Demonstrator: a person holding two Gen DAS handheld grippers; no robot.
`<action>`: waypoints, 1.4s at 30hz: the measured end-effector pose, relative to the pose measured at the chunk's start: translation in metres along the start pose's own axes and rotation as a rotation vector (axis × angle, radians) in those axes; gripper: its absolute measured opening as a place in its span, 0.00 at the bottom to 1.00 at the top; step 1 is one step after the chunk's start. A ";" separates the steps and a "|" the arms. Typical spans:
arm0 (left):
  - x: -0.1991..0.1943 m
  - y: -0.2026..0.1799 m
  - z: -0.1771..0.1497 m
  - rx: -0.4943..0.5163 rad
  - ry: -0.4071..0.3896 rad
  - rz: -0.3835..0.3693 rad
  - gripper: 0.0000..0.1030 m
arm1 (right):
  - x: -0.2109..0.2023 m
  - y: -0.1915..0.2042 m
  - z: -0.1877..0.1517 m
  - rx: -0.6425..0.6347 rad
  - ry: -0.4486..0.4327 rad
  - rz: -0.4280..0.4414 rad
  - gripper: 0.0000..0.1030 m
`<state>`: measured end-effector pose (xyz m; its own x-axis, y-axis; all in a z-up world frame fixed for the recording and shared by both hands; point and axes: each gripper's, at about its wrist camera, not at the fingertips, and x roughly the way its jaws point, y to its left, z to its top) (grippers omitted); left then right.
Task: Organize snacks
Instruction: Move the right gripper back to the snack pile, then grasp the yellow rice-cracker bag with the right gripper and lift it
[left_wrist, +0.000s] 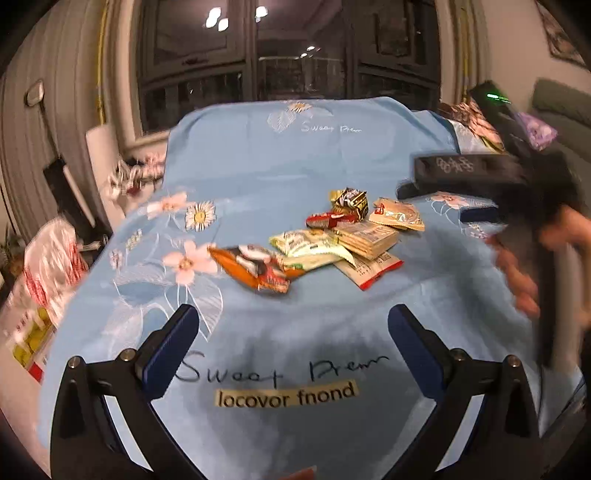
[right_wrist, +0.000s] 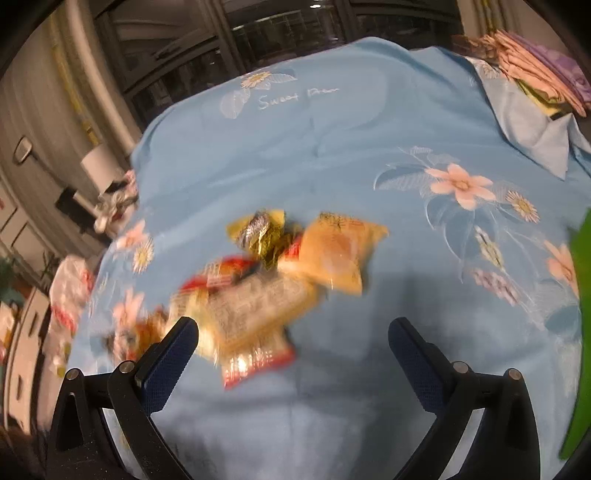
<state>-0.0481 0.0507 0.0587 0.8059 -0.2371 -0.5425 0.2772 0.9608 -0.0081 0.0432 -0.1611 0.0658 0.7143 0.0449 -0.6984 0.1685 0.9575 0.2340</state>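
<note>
Several snack packets lie in a loose pile on a light blue flowered cloth (left_wrist: 295, 162): an orange packet (left_wrist: 255, 266), a green-white packet (left_wrist: 308, 247), a tan packet with a red edge (left_wrist: 369, 236), a gold-black packet (left_wrist: 351, 201), a yellow packet (left_wrist: 399, 214). My left gripper (left_wrist: 291, 332) is open and empty, hovering before the pile. In the right wrist view the pile (right_wrist: 258, 295) is blurred, with the yellow packet (right_wrist: 336, 254) at its right. My right gripper (right_wrist: 291, 339) is open and empty just before the pile; it also shows at the right of the left wrist view (left_wrist: 480, 173).
The cloth covers a table before dark windows (left_wrist: 295, 70). Folded fabrics (right_wrist: 532, 70) lie at the far right corner. White and red bags (left_wrist: 51, 262) sit beyond the left edge. A green blur (right_wrist: 580, 325) fills the right wrist view's right edge.
</note>
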 end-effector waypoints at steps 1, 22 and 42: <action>0.000 0.003 -0.001 -0.009 0.005 -0.004 1.00 | 0.008 0.000 0.012 0.027 0.005 -0.029 1.00; 0.003 0.003 0.001 -0.021 -0.021 0.039 1.00 | 0.092 -0.030 0.035 0.239 0.148 -0.118 0.58; -0.010 -0.052 -0.038 -0.025 0.250 -0.505 1.00 | -0.062 -0.047 -0.123 0.116 0.225 0.184 0.58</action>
<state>-0.0907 0.0082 0.0329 0.4274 -0.6297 -0.6487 0.5815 0.7409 -0.3361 -0.0920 -0.1742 0.0147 0.5740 0.2885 -0.7663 0.1362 0.8892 0.4368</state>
